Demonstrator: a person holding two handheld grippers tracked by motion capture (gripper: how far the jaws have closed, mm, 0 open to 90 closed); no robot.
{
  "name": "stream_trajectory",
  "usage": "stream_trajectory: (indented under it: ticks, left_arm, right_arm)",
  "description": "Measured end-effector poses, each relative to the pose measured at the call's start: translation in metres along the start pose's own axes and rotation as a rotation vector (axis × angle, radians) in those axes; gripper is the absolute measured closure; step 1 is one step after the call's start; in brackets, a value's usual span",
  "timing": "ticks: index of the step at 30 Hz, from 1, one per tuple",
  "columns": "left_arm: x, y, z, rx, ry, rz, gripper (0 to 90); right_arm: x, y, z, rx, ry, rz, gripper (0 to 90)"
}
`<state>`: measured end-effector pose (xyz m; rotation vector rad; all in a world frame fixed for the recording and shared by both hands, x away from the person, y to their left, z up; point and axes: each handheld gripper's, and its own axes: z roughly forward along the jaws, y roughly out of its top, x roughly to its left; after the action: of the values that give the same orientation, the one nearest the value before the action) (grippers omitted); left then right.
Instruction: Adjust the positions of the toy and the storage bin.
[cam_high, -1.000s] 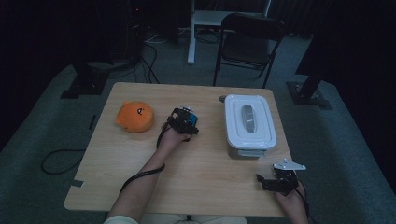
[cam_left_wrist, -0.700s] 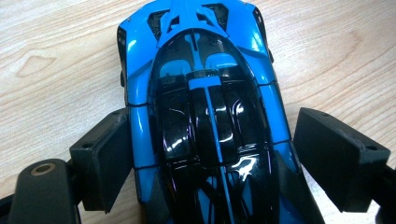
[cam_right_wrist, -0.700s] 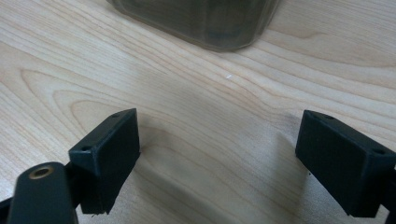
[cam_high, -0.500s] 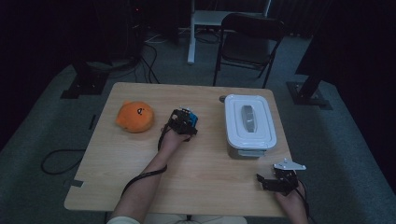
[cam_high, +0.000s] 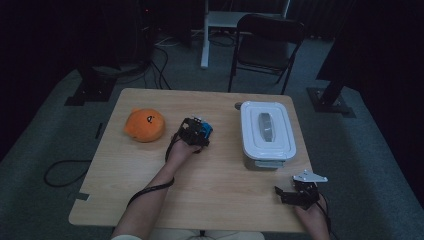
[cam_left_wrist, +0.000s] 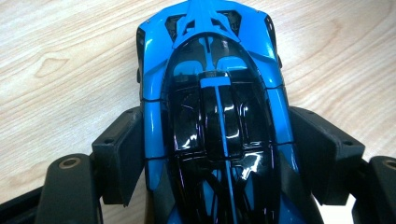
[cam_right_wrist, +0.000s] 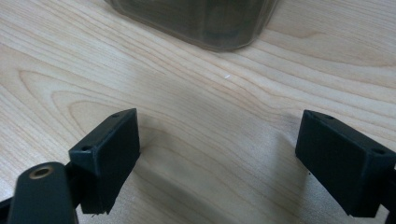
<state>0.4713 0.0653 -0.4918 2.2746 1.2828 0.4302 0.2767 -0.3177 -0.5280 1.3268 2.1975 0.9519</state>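
A blue and black toy car (cam_left_wrist: 210, 70) stands on the wooden table (cam_high: 225, 200), nose pointing away from the left gripper's camera. My left gripper (cam_left_wrist: 215, 154) straddles it, and its jaws have just been closing with the car between them. Both pads now sit against the car's sides. In the high view the left gripper (cam_high: 196, 134) and the car (cam_high: 206, 131) are at mid-table. My right gripper (cam_high: 280, 192) rests near the front right edge. In the right gripper view it (cam_right_wrist: 217, 154) stands open over bare wood.
An orange plush toy (cam_high: 145, 125) lies left of the car. A lidded white container (cam_high: 266, 131) sits at the right, and its corner (cam_right_wrist: 201, 18) shows just beyond the right gripper. A folding chair (cam_high: 265, 45) stands behind the table.
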Motion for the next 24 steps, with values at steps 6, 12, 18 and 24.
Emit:
stream_trajectory:
  ticks: [6, 12, 18, 24]
  left_arm:
    - [0.0, -0.003, -0.012, -0.012, -0.018, 0.017, 25.7]
    - [0.0, -0.01, -0.033, -0.027, -0.013, 0.064, 25.7]
    - [0.006, -0.023, -0.05, -0.041, 0.0, 0.086, 25.7]
    - [0.006, -0.039, -0.064, -0.047, -0.014, 0.112, 25.7]
  right_arm:
    - [0.0, 0.0, 0.0, 0.0, -0.001, 0.001, 13.4]
    - [0.0, 0.0, 0.0, -0.001, -0.002, 0.002, 13.4]
    - [0.0, 0.0, 0.0, -0.001, -0.003, 0.002, 13.4]
    - [0.0, 0.0, 0.0, 0.0, -0.006, 0.004, 13.4]
